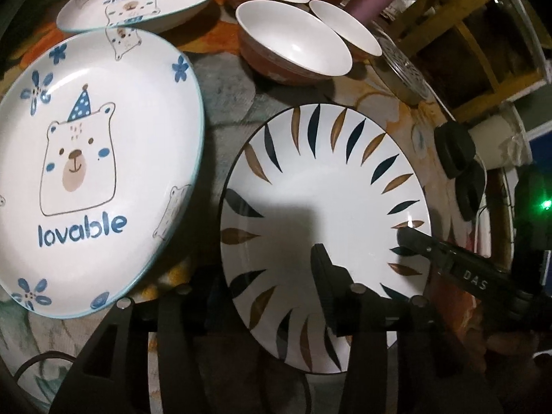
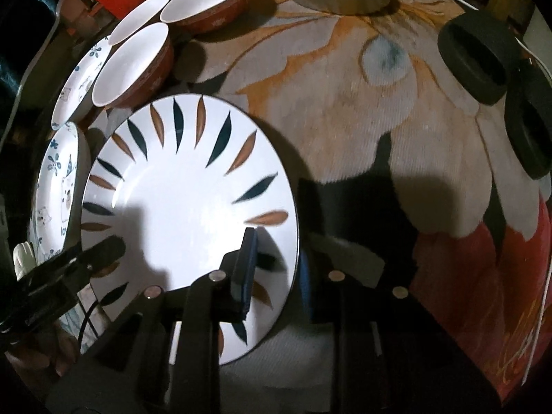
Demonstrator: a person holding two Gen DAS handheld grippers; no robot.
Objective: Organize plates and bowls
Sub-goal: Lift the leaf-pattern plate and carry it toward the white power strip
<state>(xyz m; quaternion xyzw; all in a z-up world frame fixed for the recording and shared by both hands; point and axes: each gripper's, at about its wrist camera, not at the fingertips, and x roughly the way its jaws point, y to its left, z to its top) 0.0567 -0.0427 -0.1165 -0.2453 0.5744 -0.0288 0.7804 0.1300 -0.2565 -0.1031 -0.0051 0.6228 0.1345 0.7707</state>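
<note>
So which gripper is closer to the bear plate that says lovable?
Left. The left gripper sits at the leaf plate rim nearest the bear plate; the right gripper is at the leaf plate's opposite rim, away from it.

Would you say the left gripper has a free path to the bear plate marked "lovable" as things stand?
Probably yes: the bear plate lies just beside the leaf plate, with nothing between it and the left gripper. The right gripper is closed on the leaf plate's rim.

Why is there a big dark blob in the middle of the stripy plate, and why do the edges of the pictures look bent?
In both wrist views the blob on the leaf-patterned plate is a shadow, seemingly cast by the tools. The fisheye lens curves the edges in both views. The right wrist view is slightly blurred on the flowered cloth.
</note>
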